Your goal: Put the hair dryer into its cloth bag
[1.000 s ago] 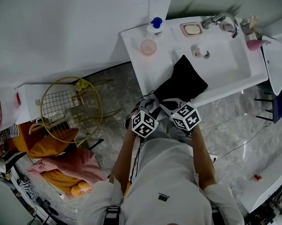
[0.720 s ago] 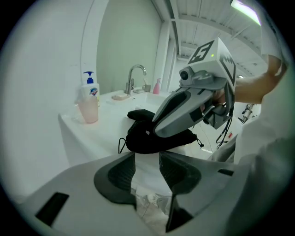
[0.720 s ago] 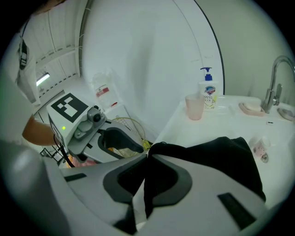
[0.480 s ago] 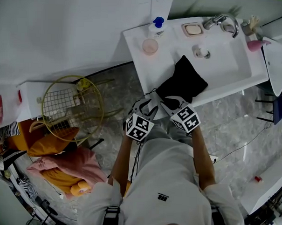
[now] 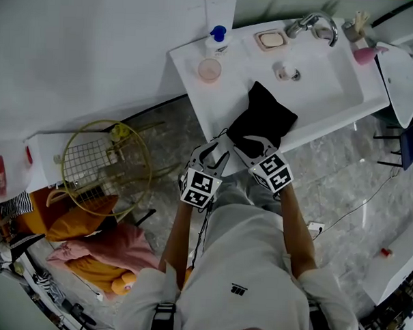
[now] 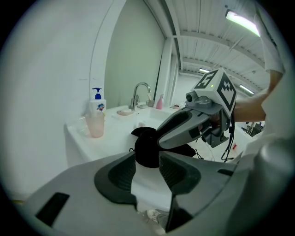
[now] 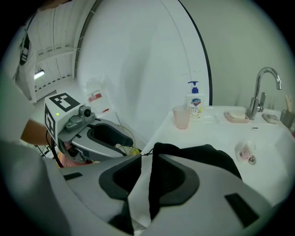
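Off to the left of the left gripper [image 6: 147,162], down on the floor, stands a yellow wire basket [image 5: 104,164] with pink cloth [image 5: 99,240] heaped just beside it. The left gripper is held up at the front edge of the white sink [image 5: 322,87]. Its jaws are a little apart with nothing between the pads, and through the gap you look straight at the black cloth bag [image 5: 262,117], just ahead of its tips. Farther ahead and to its left, on the sink's flat ledge, a pink cup [image 5: 209,69] stands in front of a blue-topped soap bottle [image 5: 217,37].

The bag lies across the sink's front rim, directly ahead of both grippers, which are side by side and angled in toward each other. It looks filled out, and the cloth covers whatever is inside. A thin drawstring [image 7: 145,153] trails from its near corner.

The right gripper [image 7: 146,174] is at the bag's near edge. Its jaws have just been opening and now stand partly apart. The bag's corner rises right at the tip of its right-hand jaw. The pads are not pinching the cloth, though I can't quite tell whether it brushes that pad. Beyond this gripper are the basin, a soap dish [image 5: 271,39] and the faucet [image 5: 309,25].
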